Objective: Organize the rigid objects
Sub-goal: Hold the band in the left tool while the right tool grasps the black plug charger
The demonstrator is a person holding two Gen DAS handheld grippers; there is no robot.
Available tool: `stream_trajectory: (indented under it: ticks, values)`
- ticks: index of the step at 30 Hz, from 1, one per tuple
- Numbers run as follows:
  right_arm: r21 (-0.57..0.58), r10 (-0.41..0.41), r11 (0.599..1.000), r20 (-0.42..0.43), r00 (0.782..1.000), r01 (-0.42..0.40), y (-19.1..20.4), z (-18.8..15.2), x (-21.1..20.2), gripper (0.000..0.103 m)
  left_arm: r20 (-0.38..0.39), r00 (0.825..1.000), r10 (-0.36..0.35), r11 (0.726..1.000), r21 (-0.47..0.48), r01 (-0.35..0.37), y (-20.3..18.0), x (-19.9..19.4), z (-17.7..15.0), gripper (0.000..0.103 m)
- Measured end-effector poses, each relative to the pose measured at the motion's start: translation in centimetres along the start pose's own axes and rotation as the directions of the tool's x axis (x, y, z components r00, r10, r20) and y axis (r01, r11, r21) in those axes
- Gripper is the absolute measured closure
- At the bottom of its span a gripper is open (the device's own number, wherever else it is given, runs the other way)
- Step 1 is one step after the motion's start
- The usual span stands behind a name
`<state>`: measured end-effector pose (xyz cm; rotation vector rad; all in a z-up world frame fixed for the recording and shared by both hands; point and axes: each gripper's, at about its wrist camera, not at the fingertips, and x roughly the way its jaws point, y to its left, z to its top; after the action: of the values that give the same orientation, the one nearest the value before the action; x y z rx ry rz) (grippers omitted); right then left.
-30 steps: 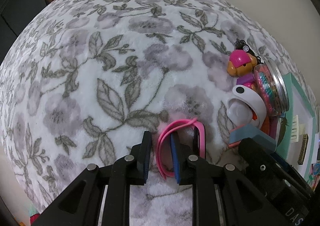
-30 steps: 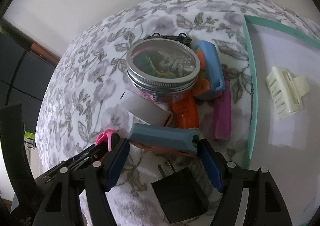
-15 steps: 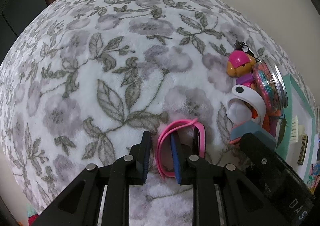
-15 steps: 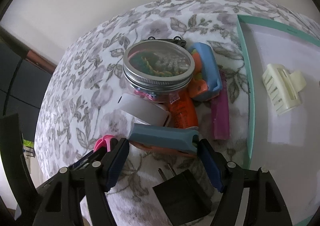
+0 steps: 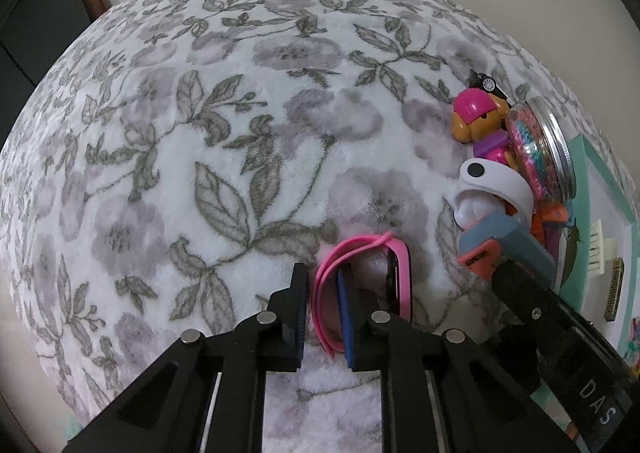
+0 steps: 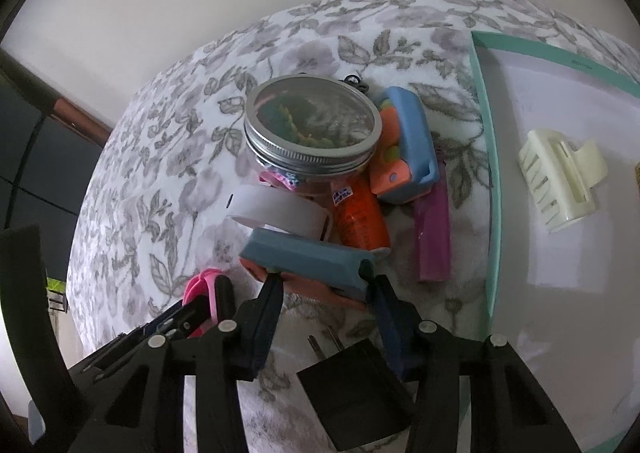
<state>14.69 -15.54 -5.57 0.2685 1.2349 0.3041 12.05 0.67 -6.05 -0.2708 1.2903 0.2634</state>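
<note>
Grippers (image 5: 322,309) closing, apparently on watch strap (image 5: 326,285), stapler (image 6: 316,259)

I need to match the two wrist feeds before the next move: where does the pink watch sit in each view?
Left wrist view: the pink watch is bottom centre, its strap between the closing left hand-held gripper fingers.
Right wrist view: only its pink edge shows, lower left, beside the left hand-held gripper.
Shared landmark: the blue-and-orange block, right of the watch in both.

The glass jar (image 6: 312,141) hides most of the toy dog (image 5: 478,119).
</note>
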Motion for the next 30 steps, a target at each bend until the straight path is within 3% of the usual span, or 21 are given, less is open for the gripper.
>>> stream_trajectory:
  ticks: [7, 14, 22, 26, 27, 30]
  values:
    - [-0.03, 0.027, 0.999, -0.063, 0.998, -0.029, 0.3, 0.1, 0.0, 0.056, -0.007, 0.999, -0.039, 0.997, -0.07, 0.038, 1.6, 0.0, 0.1, 0.092]
    - [-0.111, 0.06, 0.991, -0.142, 0.988, -0.076, 1.5, -0.6, 0.2, 0.055, -0.011, 1.0, -0.007, 0.998, -0.069, 0.006, 2.4, -0.3, 0.3, 0.092]
    - [-0.104, 0.049, 0.993, -0.123, 0.991, -0.062, 0.9, -0.6, 0.8, 0.055, -0.007, 1.0, -0.001, 0.994, -0.112, 0.0, 4.9, 0.1, 1.3, 0.092]
    - [-0.128, 0.07, 0.988, -0.168, 0.983, -0.092, 0.5, -0.5, 0.8, 0.055, -0.012, 1.0, -0.001, 0.994, -0.112, 0.0, 5.4, 0.2, 1.5, 0.092]
    - [-0.152, 0.067, 0.984, -0.186, 0.98, -0.096, 0.7, -0.6, 0.7, 0.054, -0.013, 1.0, 0.0, 0.994, -0.112, -0.001, 5.5, 0.2, 1.6, 0.092]
    - [-0.24, 0.018, 0.968, -0.225, 0.974, -0.073, 1.4, -1.3, 0.6, 0.036, -0.015, 1.0, 0.0, 0.993, -0.115, -0.001, 5.5, 0.3, 1.7, 0.092]
